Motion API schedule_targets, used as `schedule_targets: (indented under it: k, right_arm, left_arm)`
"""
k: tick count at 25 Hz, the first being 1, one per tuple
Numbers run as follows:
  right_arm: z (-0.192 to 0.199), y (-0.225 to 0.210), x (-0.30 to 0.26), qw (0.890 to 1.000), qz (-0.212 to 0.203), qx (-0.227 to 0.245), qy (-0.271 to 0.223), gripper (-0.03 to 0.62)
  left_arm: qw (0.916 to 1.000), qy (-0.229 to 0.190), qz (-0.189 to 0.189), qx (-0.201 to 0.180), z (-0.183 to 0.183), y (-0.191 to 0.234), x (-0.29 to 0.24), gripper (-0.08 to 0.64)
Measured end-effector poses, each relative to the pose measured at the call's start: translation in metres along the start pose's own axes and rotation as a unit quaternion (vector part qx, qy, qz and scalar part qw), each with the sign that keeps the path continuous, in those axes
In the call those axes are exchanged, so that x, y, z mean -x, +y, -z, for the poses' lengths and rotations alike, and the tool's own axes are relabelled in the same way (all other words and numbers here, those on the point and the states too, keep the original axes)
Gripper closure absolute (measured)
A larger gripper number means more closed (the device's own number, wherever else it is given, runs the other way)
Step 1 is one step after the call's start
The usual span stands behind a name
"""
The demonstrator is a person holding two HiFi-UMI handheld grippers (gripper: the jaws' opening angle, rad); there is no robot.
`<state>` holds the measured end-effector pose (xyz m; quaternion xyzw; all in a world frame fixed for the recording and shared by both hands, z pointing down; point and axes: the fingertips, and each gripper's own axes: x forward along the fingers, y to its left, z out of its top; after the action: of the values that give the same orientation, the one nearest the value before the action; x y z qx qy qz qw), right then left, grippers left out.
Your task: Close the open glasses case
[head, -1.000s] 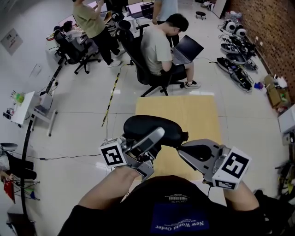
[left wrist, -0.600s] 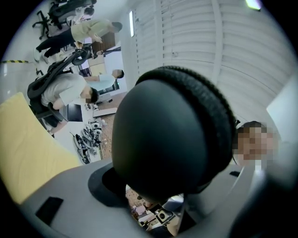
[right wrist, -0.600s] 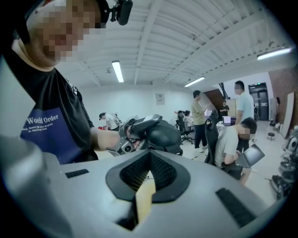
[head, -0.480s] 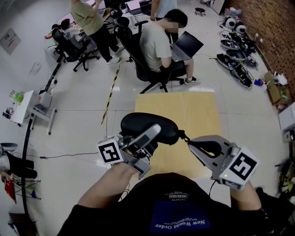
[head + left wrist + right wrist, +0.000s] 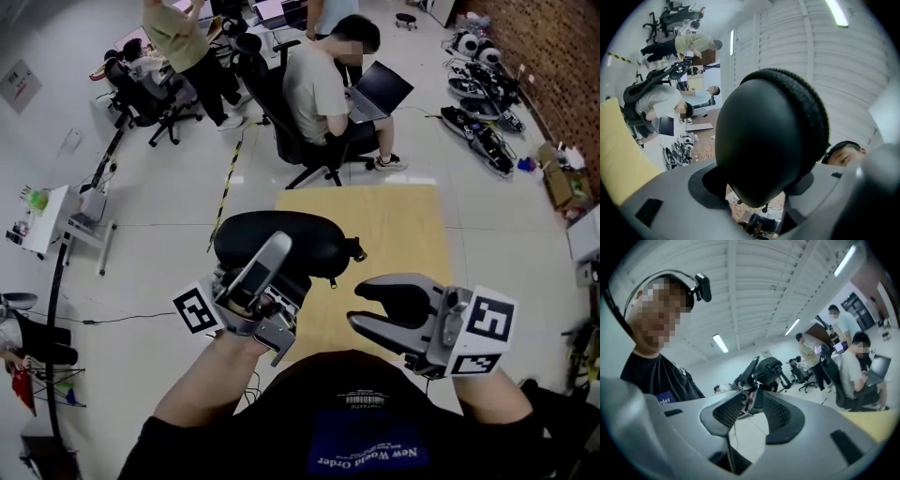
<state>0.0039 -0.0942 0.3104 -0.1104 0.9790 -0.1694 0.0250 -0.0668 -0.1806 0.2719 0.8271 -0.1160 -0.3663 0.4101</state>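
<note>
Glasses case: the black glasses case is up in the air in front of my chest, above the near edge of the wooden table. It touches nothing but my left tongs.
Left tongs: the left gripper is clamped across the middle of the glasses case, one jaw over its top and one beneath. I grip it at the waist so the shell can't twist while the other hand works at its end. In the left gripper view the rounded end fills the space between my jaws.
Right tongs: the jaws of the right gripper have just been opening and now stand apart with nothing between them. It sits just beside the case's right end but is not touching it.
Zipper pull: the zipper pull sticks out at the right end of the shell, on the side my free tongs face. A thin cord hangs below the shell.
Shell: the two halves look brought together into one smooth oval, and I see no gap from above. The far side of the seam is hidden.
Judgement: the closing looks done or nearly done. I'd check the seam before setting the case down on the table.
</note>
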Motion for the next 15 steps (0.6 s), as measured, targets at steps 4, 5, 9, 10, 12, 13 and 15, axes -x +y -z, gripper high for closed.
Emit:
schedule_targets:
  k: [4,5,9,10,12,13,15]
  right_arm:
    - [-0.018,-0.004,-0.009,0.991,-0.032,-0.111,-0.074,0.460]
    - [-0.020,-0.008,-0.011,0.992,-0.008,-0.098,-0.077,0.460]
    - [-0.023,-0.015,-0.014,0.960,0.187,0.208,-0.029,0.460]
    - [-0.022,-0.014,-0.016,0.942,0.215,0.257,-0.018,0.460]
    - [-0.012,-0.019,-0.019,0.919,0.254,0.300,0.022,0.460]
    - [-0.007,-0.024,-0.020,0.910,0.269,0.313,0.047,0.460]
    - [-0.003,-0.032,-0.022,0.890,0.293,0.341,0.079,0.460]
  left_arm:
    - [0.9986,-0.011,-0.003,-0.052,0.003,-0.011,-0.010,0.270]
    - [0.9969,-0.014,-0.010,-0.076,0.002,-0.013,-0.010,0.270]
    - [0.9826,-0.026,-0.062,-0.173,-0.006,-0.011,-0.007,0.270]
    - [0.9794,-0.028,-0.074,-0.186,-0.007,-0.009,-0.006,0.270]
    - [0.9754,-0.030,-0.094,-0.197,-0.007,-0.003,-0.007,0.270]
    - [0.9743,-0.030,-0.102,-0.199,-0.006,0.001,-0.008,0.270]
    - [0.9729,-0.031,-0.115,-0.198,-0.003,0.010,-0.011,0.270]
